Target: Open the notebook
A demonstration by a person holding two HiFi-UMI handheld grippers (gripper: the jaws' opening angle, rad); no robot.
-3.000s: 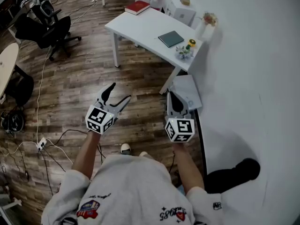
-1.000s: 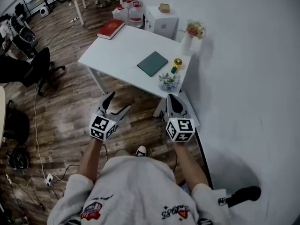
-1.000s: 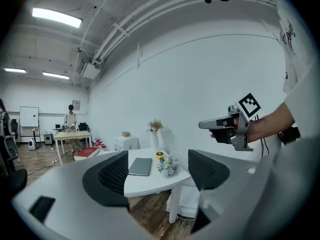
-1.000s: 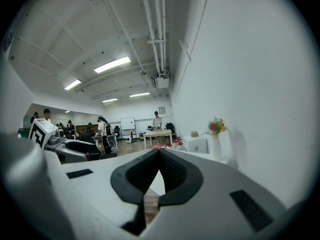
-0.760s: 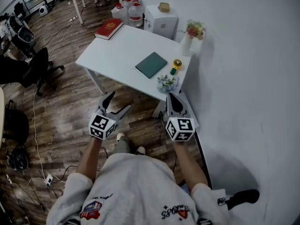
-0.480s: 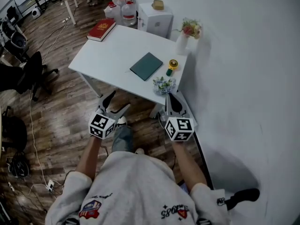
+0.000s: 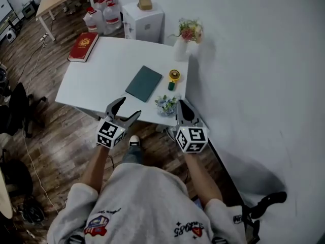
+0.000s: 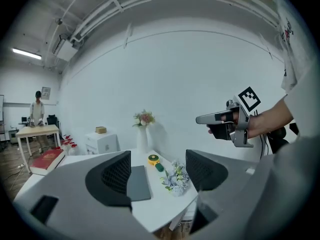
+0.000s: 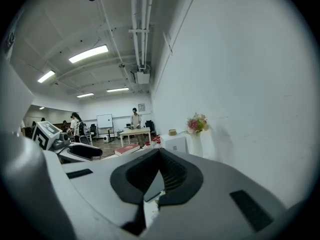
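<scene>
A dark green notebook (image 7: 143,83) lies closed on the white table (image 7: 96,80); the left gripper view shows the notebook (image 8: 137,182) too. Short of the table's near edge, my left gripper (image 7: 123,111) hangs in the air; its jaws stand wide, are closing, and have nothing between them (image 8: 157,171). To its right, my right gripper (image 7: 182,110) is shut and empty (image 9: 159,156), close to a small flower pot (image 7: 165,104). Neither gripper touches the notebook.
A red book (image 7: 82,39) lies at the table's far left corner. A yellow gadget (image 7: 173,75) and a vase of flowers (image 7: 185,34) stand along the wall side. Behind the table stand a white cabinet (image 7: 144,17) and water bottles (image 7: 101,15). The wall runs along the right.
The person has walked up to the table. Both grippers have gone from over the wooden floor to the table's near edge, and the notebook is much closer.
</scene>
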